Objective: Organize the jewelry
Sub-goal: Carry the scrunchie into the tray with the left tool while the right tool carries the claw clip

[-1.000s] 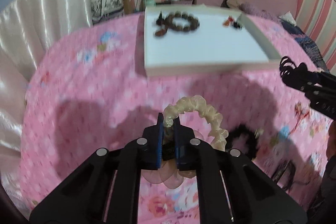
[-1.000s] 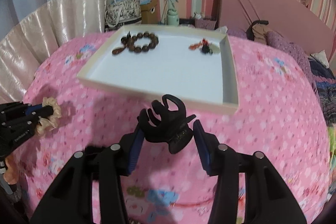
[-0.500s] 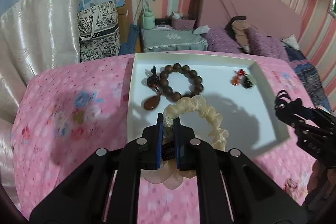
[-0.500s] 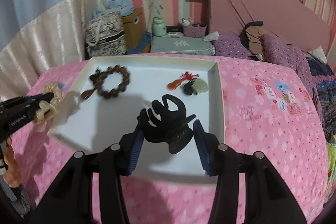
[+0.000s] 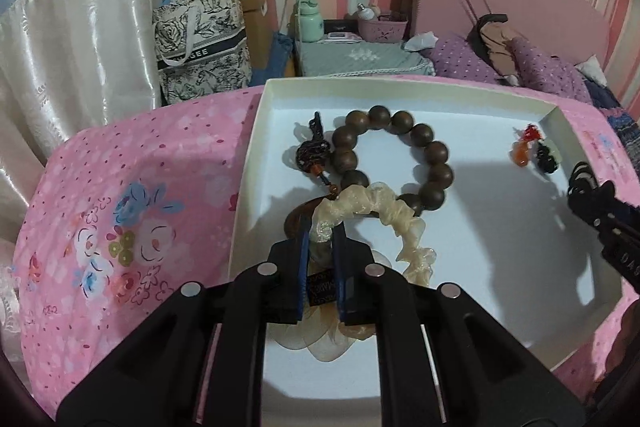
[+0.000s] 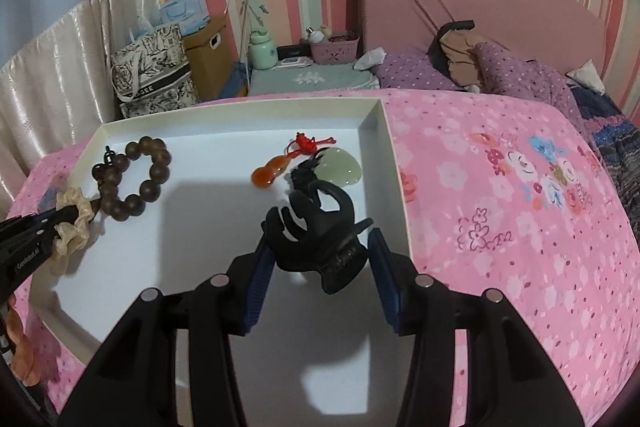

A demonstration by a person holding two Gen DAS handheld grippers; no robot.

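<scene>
Overhead of a white shallow tray (image 5: 592, 291), both grippers hold hair pieces above its floor. The left gripper (image 5: 320, 233) has its blue-padded fingers (image 5: 303, 251) drawn narrow, pinching a cream organza scrunchie (image 5: 384, 215) whose ruffled loop arcs away toward 2 o'clock and drops back at 4 o'clock from the fingertips. Just past the scrunchie, at 12 o'clock from that gripper, a bracelet of dark wooden beads (image 5: 400, 155) lies on the tray floor, its knotted tassel end at the loop's 9 o'clock side; the scrunchie overlaps the bracelet's near beads in the left wrist view, and whether they touch cannot be told.

The right gripper (image 6: 320, 247) has its fingers (image 6: 260, 271) set fairly wide, gripping a black claw hair clip (image 6: 316, 231) across its hinge end, the curved teeth pointing toward 12 o'clock. Beyond the clip, at 12 o'clock near the tray's far right corner, sit a small orange gourd charm (image 6: 272, 169) on a red knotted cord and a pale green jade pendant (image 6: 340, 167), close together. In the right wrist view the left gripper with its scrunchie enters at 9 o'clock, beside the bead bracelet.

The tray rests on a pink floral bedspread (image 6: 500, 227). Behind it, at 11 o'clock, stands a patterned tote bag (image 5: 200, 43) by a cream satin curtain.
</scene>
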